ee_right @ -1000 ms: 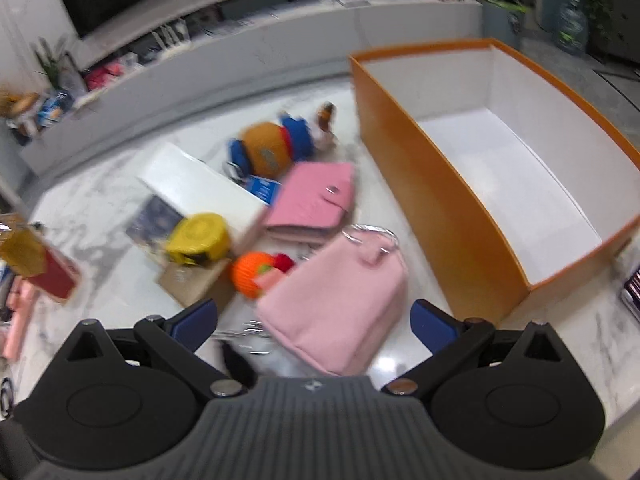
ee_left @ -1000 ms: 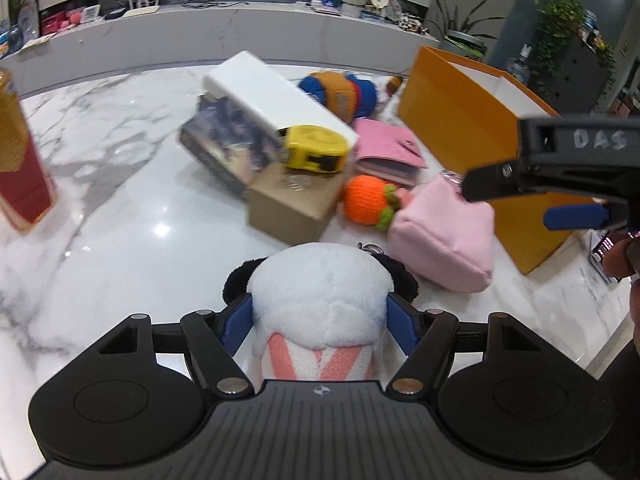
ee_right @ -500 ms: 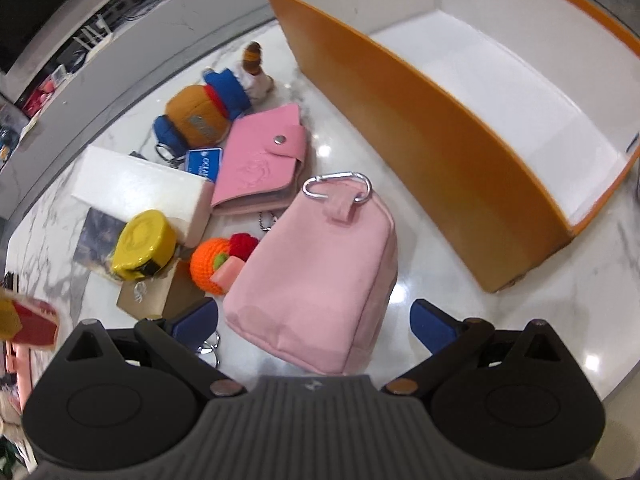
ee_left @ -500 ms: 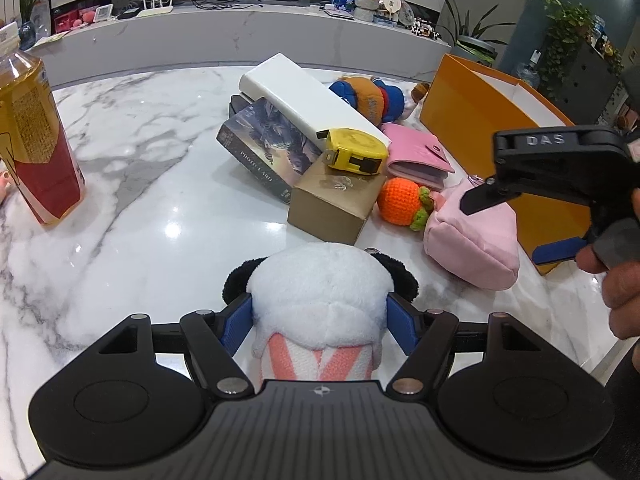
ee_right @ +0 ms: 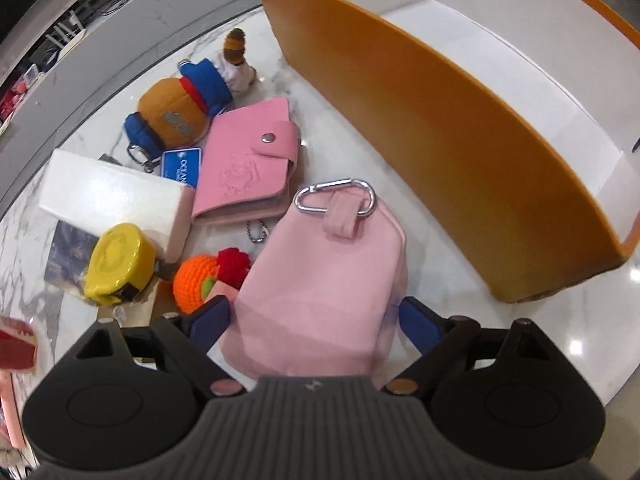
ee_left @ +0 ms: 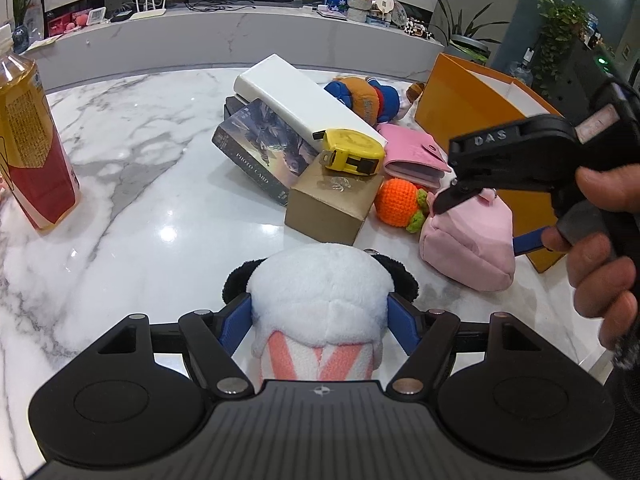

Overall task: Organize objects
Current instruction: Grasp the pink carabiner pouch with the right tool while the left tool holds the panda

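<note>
Since a second ago my right tool (ee_right: pixel 314 314) has dropped from a wider look at the orange box (ee_right: pixel 432 128) to sit right over the pink pouch (ee_right: pixel 320 280), which now lies between its blue pads (ee_right: pixel 210 320) on the marble tabletop (ee_left: pixel 152 208), just beside the box's near wall. Its jaws are closing around the pouch, though I can't yet see the pads biting into the fabric. My left tool (ee_left: pixel 320 320) has barely shifted and pinches the panda plush (ee_left: pixel 320 292) by the sides of its head, low over the tabletop. What worries me is the pouch: it looks soft and slack, so the pads may fold it instead of gripping it, and it could slide out on the way up. The left pad also sits very near the orange crocheted toy (ee_right: pixel 194 288) (its red tuft is right against the pouch), so I might catch or drag that along. The silver carabiner (ee_right: pixel 334 200) could snag the box rim when I carry the pouch over. The box wall is close, so a careless swing could shove it.
</note>
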